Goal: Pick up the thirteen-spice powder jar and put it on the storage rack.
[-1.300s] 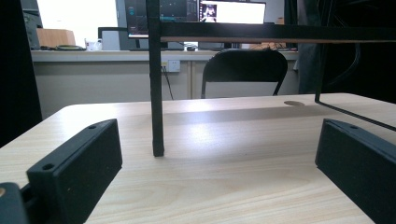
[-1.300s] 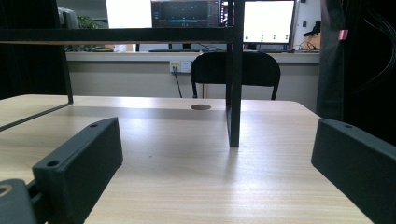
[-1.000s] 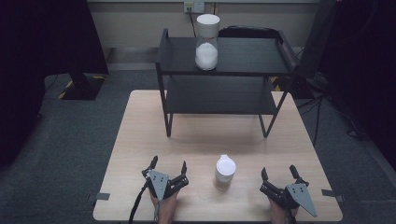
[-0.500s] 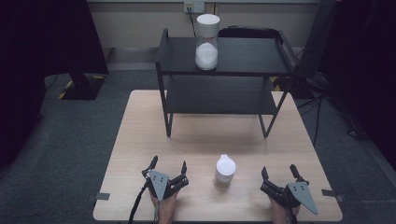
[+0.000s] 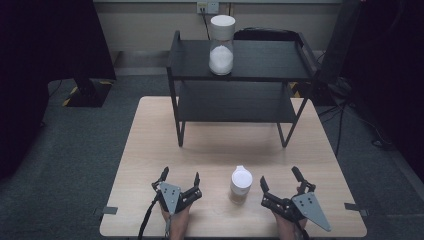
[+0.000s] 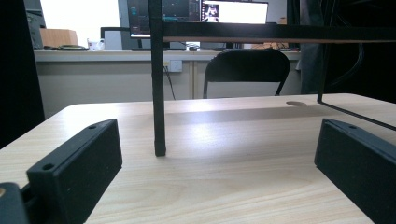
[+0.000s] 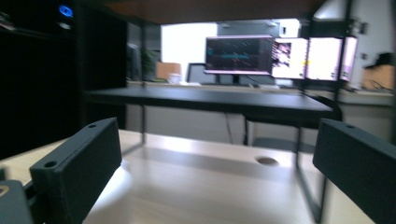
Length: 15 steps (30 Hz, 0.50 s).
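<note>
- I see a small jar with a white lid and a pale tan body [image 5: 241, 184] standing upright on the light wooden table [image 5: 150, 150], near its front edge.
- It stands between my two grippers, closer to the right one, and touches neither.
- My left gripper [image 5: 180, 181] has its jaws wide apart, with nothing inside.
- My right gripper [image 5: 280, 182] also has its jaws apart and empty.
- Farther away is the black two-level metal shelf [image 5: 260, 60]; a tall clear jar with white powder [image 5: 221, 45] stands on top.
</note>
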{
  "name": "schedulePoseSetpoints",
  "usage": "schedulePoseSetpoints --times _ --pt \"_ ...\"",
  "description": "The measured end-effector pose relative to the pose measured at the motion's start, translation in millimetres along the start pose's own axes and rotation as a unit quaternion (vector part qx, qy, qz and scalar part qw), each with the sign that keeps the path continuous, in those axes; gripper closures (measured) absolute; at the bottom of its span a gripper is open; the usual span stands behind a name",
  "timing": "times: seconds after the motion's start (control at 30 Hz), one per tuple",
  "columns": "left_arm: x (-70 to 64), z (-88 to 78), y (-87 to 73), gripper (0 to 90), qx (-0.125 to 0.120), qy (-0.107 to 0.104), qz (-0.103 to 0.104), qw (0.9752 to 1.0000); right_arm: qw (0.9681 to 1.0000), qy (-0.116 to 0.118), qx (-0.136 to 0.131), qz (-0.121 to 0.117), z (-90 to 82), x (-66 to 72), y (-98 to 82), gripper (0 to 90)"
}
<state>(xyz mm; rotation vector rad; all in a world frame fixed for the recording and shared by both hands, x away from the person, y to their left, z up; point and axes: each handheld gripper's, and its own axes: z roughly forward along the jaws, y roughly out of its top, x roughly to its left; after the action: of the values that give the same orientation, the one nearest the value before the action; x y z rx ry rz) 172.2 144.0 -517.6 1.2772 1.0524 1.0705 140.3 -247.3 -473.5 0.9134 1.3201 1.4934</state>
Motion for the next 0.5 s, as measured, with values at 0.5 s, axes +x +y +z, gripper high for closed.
schedulePoseSetpoints --times 0.5 --pt "-0.5 0.0 -0.1 0.2 0.0 0.001 0.0 1.0 0.9973 0.063 0.032 0.018 17.7 40.0 -21.0 5.4"
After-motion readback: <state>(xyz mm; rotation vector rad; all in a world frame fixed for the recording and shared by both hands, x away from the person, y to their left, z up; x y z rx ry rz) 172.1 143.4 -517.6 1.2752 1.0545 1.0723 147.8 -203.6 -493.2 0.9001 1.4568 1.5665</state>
